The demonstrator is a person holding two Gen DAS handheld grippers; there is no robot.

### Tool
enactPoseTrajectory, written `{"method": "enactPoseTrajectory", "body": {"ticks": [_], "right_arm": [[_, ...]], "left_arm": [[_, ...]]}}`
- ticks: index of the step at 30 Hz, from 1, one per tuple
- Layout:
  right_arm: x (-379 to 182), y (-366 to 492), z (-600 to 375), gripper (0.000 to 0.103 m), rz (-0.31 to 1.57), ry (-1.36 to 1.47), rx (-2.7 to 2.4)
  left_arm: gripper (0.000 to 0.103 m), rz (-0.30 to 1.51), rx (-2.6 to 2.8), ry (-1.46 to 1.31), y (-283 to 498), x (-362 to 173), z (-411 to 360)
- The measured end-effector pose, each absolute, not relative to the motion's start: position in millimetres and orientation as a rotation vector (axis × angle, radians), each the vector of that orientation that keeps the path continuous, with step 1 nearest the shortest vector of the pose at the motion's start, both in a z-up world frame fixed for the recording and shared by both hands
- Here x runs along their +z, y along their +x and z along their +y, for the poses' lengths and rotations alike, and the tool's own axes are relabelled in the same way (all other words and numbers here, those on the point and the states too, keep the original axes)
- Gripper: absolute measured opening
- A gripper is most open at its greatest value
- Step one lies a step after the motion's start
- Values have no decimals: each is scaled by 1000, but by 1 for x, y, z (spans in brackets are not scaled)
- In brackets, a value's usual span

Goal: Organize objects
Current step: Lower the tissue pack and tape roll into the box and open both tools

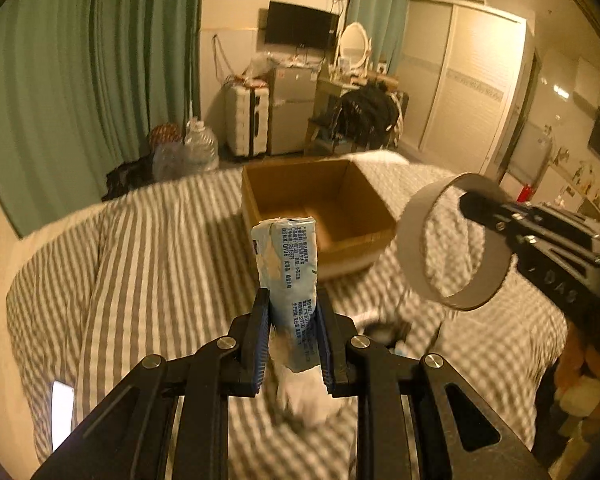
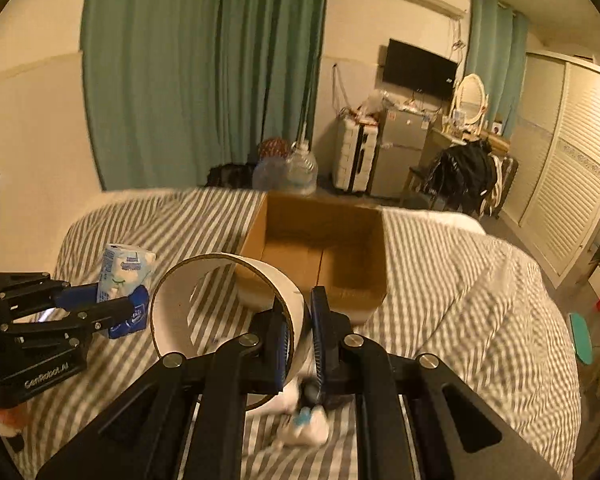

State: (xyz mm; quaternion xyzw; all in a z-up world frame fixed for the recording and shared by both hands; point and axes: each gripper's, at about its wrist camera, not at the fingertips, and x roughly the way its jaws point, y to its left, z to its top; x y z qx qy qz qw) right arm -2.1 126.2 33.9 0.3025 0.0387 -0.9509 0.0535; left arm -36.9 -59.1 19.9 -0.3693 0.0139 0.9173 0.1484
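My left gripper is shut on a pale blue tissue pack that stands upright between the pads, lifted above the striped bed. The right wrist view shows the same left gripper and tissue pack at the left. My right gripper is shut on the wall of a white cardboard ring, held above the bed. In the left wrist view that right gripper and ring hang at the right. An open brown cardboard box sits on the bed just beyond both grippers, with nothing visible inside.
Small white and blue items lie on the striped duvet below the grippers, blurred. A phone-like bright rectangle lies at the bed's left. Beyond the bed stand water jugs, a suitcase, a small fridge and a chair with dark clothes.
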Motion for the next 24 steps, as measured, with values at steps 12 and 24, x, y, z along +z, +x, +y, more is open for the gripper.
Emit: {"method": "enactPoseTrajectory", "body": {"ticks": [12,24], "right_arm": [[25,-119,157,10,-86,894,-2953],[-73,-208,203,10,-295,1062,-2983]], "left_arm": [[22,-43,2574,-1024,-163,7,-23],[22,-3,2500,-1091,-225,-88,-8]]}}
